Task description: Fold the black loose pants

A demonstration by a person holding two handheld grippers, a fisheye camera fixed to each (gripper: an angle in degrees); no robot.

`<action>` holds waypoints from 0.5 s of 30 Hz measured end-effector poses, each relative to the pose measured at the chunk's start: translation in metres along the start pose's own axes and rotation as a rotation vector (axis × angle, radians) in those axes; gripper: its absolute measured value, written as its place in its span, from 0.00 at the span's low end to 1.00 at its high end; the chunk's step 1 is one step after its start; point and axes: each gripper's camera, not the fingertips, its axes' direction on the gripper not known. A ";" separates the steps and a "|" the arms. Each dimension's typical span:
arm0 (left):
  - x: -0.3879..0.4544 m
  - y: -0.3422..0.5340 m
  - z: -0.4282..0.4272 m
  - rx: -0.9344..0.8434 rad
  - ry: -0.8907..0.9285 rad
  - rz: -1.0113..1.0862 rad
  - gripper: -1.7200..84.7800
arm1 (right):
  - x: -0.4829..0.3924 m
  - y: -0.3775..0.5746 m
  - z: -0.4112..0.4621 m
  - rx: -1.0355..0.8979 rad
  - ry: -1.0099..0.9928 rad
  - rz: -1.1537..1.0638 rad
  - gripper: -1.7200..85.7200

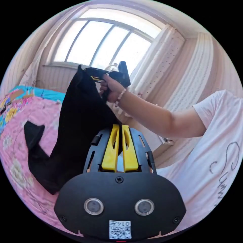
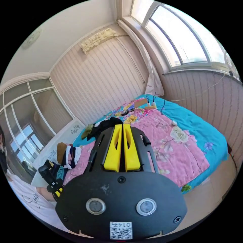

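**Black pants held up over a flowered bed**

Surface and room. A bed [image 2: 177, 141] with a pink flowered cover and a turquoise border runs along a striped wall beneath a large arched window [image 1: 101, 43]. Pale curtains [image 1: 162, 65] hang beside the window. In the right gripper view a heap of mixed clothes [image 2: 67, 154] lies at the bed's near edge, a dark pile [image 2: 101, 126] sits farther along, and small items with cables [image 2: 149, 105] rest near the far end. Glazed panels [image 2: 30, 106] line the adjoining wall.

The garment. The black loose pants [image 1: 76, 121] hang in the air above the bed, limp and creased; the lower end bends onto the pink cover, and a dark flap [image 1: 33, 134] sticks out to one side.

Grippers. The left hand-held gripper [image 1: 120, 129] has its yellow jaws drawn together with black cloth caught between them at the tips. The right hand-held gripper [image 1: 95, 74], held by a hand [image 1: 111, 87] wearing a bead bracelet, grips the top edge of the pants. In its own view the yellow jaws stand nearly together with a dark strip between them.

Hard to make out. The waistband and legs cannot be told apart in the bunched black cloth. The person's white shirt [image 1: 215, 152] is cut off at the picture's edge.
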 end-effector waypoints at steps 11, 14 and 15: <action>0.116 -0.136 -0.225 0.741 -0.152 0.407 0.01 | -0.399 -0.252 -0.192 0.499 -0.200 -0.801 0.02; 0.103 -0.052 -0.263 0.774 -0.310 0.254 0.01 | -0.455 -0.219 -0.094 0.274 -0.194 -0.931 0.02; 0.094 -0.012 -0.270 0.763 -0.369 0.147 0.01 | -0.464 -0.197 -0.040 0.157 -0.203 -0.956 0.02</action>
